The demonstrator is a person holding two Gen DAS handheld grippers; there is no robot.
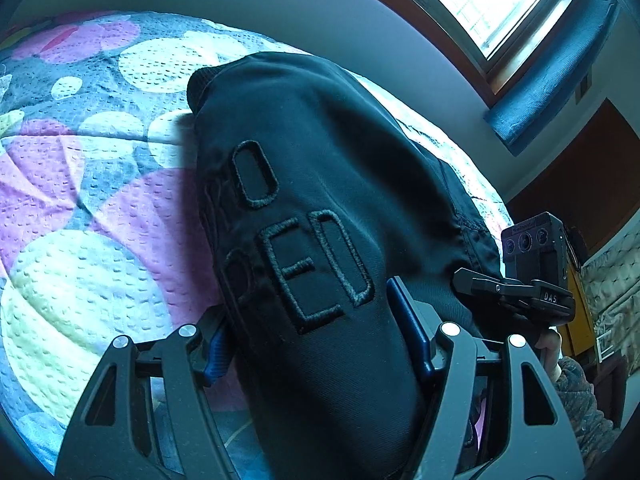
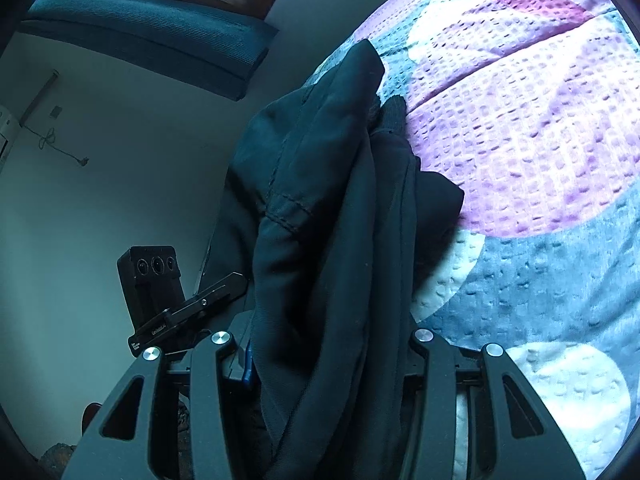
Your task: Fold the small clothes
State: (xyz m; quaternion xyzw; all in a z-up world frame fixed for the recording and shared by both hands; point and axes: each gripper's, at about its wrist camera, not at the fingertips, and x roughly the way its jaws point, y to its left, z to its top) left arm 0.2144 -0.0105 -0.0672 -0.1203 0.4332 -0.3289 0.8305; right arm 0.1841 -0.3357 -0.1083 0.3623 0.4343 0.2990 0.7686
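A small black garment [image 1: 320, 184] with raised embroidered letters hangs lifted above the bedspread [image 1: 80, 184]. My left gripper [image 1: 320, 344] is shut on a thick bunch of its cloth between the blue pads [image 1: 412, 328]. My right gripper [image 2: 328, 360] is shut on another bunched part of the same black garment [image 2: 332, 200], whose folds rise in front of the lens. The right gripper [image 1: 516, 288] also shows in the left wrist view, and the left gripper [image 2: 180, 312] in the right wrist view, both close beside the cloth.
The quilted bedspread [image 2: 520, 140] with pink, white and grey circles lies under and beyond the garment. A pale wall [image 2: 120, 160], a window [image 1: 500, 4] with a blue cushion [image 1: 552, 64] and brown furniture [image 1: 580, 172] lie past the bed.
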